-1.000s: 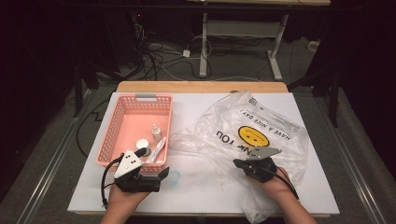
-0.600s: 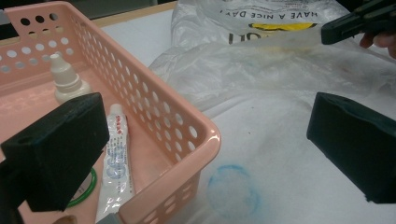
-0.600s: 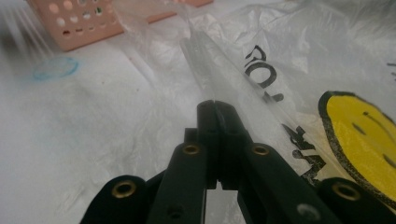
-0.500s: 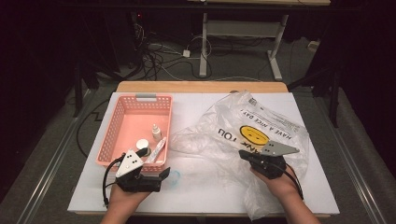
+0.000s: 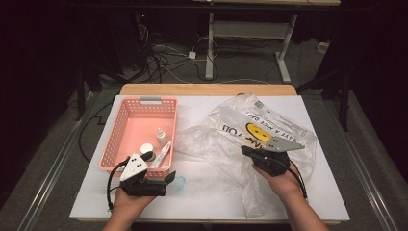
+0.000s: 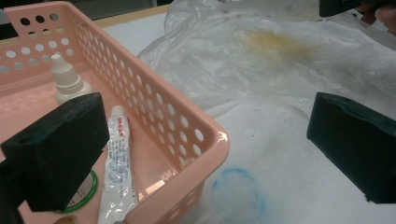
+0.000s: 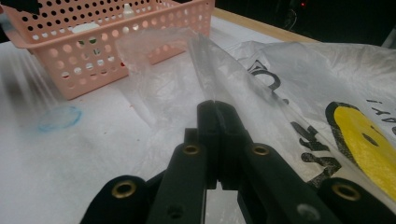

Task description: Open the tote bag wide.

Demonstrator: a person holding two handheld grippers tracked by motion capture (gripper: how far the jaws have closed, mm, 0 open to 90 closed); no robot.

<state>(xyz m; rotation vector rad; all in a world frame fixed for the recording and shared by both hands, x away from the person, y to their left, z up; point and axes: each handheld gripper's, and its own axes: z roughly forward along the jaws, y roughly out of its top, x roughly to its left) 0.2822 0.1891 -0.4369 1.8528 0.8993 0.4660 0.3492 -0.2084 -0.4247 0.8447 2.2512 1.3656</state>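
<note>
1. Plastic bag [image 5: 269,139] with a yellow smiley lies crumpled on the right of the white tabletop [image 5: 211,202]; our right tool [image 7: 215,105] is clamped on a fold of its film.
2. Since a second ago that tool has risen, lifting the fold off the tabletop, so we judge the bag's mouth is being raised to open.
3. Our left tool [image 5: 166,179] waits with jaws wide and empty beside the pink basket [image 5: 115,144] holding a tube [image 6: 114,172] and a dropper bottle [image 6: 65,86].

Two black hand-held grippers, left gripper [image 5: 169,177] and right gripper [image 5: 244,150], grey three-cornered top plates, brass rivets, black trailing cables, bare forearms
</note>
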